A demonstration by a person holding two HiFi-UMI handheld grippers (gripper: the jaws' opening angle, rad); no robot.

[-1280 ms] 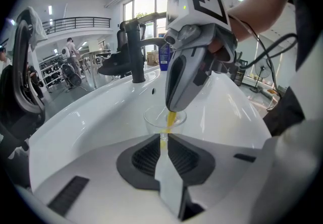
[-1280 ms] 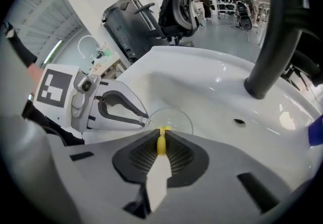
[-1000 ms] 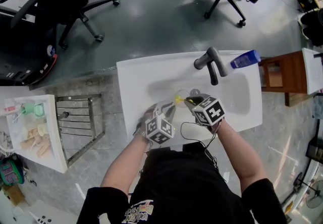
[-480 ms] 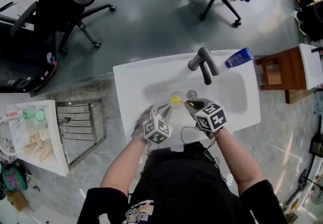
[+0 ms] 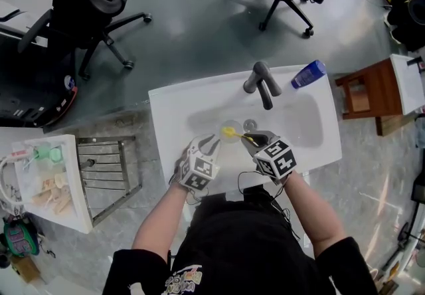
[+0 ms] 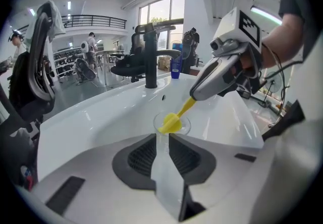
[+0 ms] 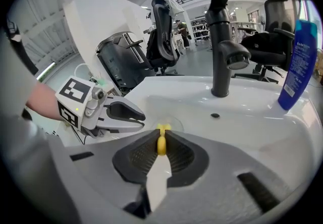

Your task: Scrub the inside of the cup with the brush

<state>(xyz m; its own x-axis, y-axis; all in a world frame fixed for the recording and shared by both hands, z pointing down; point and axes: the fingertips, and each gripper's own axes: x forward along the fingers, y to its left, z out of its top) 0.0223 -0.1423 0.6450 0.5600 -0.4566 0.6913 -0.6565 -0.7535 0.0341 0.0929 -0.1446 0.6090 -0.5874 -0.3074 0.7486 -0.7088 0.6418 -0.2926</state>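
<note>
- Head view: the white sink (image 5: 174, 109) is carrying a black faucet (image 5: 260, 85) on its far rim.
- The clear cup (image 5: 232, 125) is sitting in the basin, just on the person's side of the faucet.
- The left gripper (image 5: 211, 144) is reaching in from the near rim, to the left of the faucet, with its tips at the cup.
- The right gripper (image 5: 251, 135) is coming in directly below the faucet and is carrying a yellow brush (image 5: 229, 132).
- A blue bottle (image 5: 308, 74) is lying on the rim, just right of the faucet.
- Left gripper view: the left gripper (image 6: 162, 140) is clamping the cup (image 6: 185, 126) between its pads, although its jaws have just been easing apart slightly.
- The cup is standing in front of the faucet (image 6: 150, 56), with its mouth open upward.
- The brush (image 6: 177, 116) is slanting down from the right gripper (image 6: 194, 96), and its head is resting in the cup's mouth.
- Right gripper view: the right gripper (image 7: 161, 140) is clenching the brush (image 7: 161, 143) by its handle, pads pressing on both sides.
- The cup (image 7: 176, 122) is showing only faintly past the jaw tips, nearer than the faucet (image 7: 222, 51) and to its left.
- The left gripper (image 7: 140, 115) is entering from the left of the faucet, and the bottle (image 7: 299, 61) is standing at its right.
</note>
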